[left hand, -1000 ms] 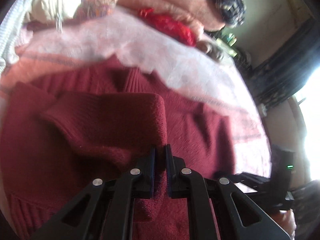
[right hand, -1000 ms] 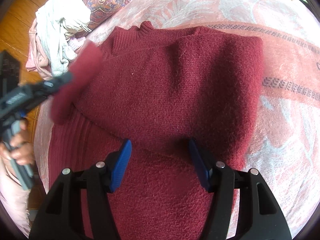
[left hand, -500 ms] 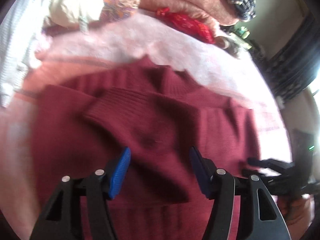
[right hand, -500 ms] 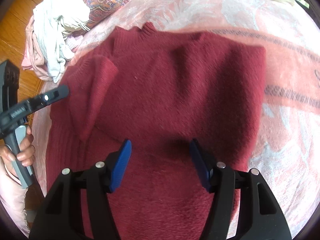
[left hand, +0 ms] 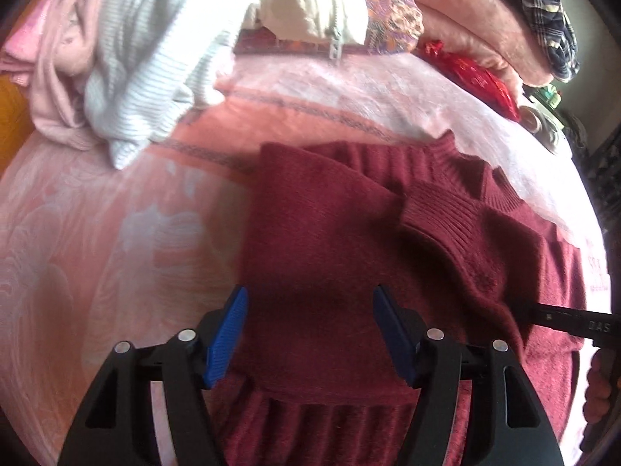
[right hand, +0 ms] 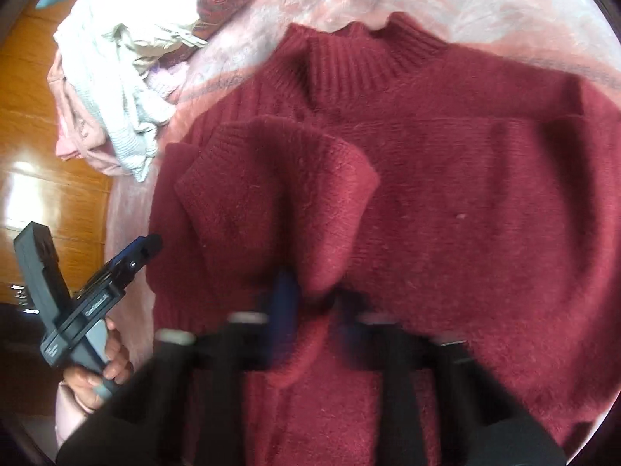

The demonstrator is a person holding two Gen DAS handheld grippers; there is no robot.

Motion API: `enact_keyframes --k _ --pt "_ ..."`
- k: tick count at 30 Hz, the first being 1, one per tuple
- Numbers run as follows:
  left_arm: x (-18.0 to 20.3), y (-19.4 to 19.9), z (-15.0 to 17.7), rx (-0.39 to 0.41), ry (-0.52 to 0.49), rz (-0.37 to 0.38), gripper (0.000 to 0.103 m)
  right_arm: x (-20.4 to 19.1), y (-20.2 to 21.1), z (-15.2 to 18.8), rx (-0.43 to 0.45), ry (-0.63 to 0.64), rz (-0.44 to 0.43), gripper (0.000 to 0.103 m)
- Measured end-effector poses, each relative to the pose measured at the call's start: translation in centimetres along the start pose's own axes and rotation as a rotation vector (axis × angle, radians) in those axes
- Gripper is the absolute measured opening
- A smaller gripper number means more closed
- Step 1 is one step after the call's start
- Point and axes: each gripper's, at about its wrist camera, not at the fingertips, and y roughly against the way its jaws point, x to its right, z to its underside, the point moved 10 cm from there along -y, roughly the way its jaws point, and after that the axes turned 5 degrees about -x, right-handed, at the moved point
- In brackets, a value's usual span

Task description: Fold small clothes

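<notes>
**Sleeve is folded in, right tongs take hold of it**

Left wrist view: the left gripper (left hand: 308, 334) is released, its blue pads wide apart, and it hangs just above the maroon sweater (left hand: 330, 256). The sweater lies flat on the pink bedspread (left hand: 97, 233), with the ribbed collar (left hand: 477, 178) away from the camera. One sleeve is folded over the body, its ribbed cuff (left hand: 434, 213) resting on the chest. At the far edge of the bed there is a pile of clothes (left hand: 147, 58), not folded. The tip of the other tool enters from the right edge.

Right wrist view: the right gripper (right hand: 310, 303) is blurred, but its jaws look nearly closed, with a bunch of the folded sleeve (right hand: 271, 202) between them, so I judge it is grasping the sleeve. The left gripper (right hand: 128, 260) is seen beside the sweater's side edge, apart from the cloth and holding nothing.

In my judgement the step in hand is arranging the sleeves over the body. The next move asks to lay this sleeve flat and straight, then release it, so that the bottom hem can be taken and folded up toward the collar without wrinkles.
</notes>
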Motion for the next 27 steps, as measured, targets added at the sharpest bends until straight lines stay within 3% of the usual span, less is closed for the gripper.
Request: enact_keyframes --k 3,5,6,10,14,19,21,23,25,27 --pt "-0.6 0.1 -0.1 0.028 -0.006 -0.030 0.070 1.0 1.9 0.1 0.032 0.071 0.118 0.010" --pt "-0.6 -1.5 0.5 -0.016 -0.030 -0.075 0.071 3.1 1.7 0.6 -0.001 0.076 0.264 0.034" --pt "-0.7 -2.6 1.2 -0.050 -0.032 -0.089 0.071 3.6 1.7 0.7 0.003 0.088 0.295 0.049" --pt "-1.1 -2.8 1.3 -0.047 0.038 -0.023 0.071 2.4 3.3 0.4 0.072 0.129 0.309 0.044" --pt "-2.2 -1.7 0.4 -0.014 0.056 -0.042 0.071 -2.9 3.3 -0.6 0.085 0.220 0.248 0.043" --pt "-2.8 -2.6 1.0 -0.038 0.067 -0.060 0.075 -7.7 -1.3 -2.4 0.013 0.249 0.246 0.045" --pt "-2.9 -3.2 1.1 -0.040 0.058 -0.073 0.077 -8.2 -3.2 -3.3 0.001 0.255 0.312 0.050" --pt "-3.0 -3.5 1.3 -0.037 0.057 -0.079 0.081 -7.9 -5.0 -4.0 -0.009 0.266 0.380 0.048" --pt "-3.1 -3.7 1.4 -0.038 0.076 -0.071 0.082 -6.6 -5.1 -4.3 -0.005 0.252 0.451 0.009" --pt "-3.2 -3.6 1.4 -0.038 0.083 -0.063 0.082 -6.5 -4.0 -4.6 0.031 0.226 0.392 0.008"
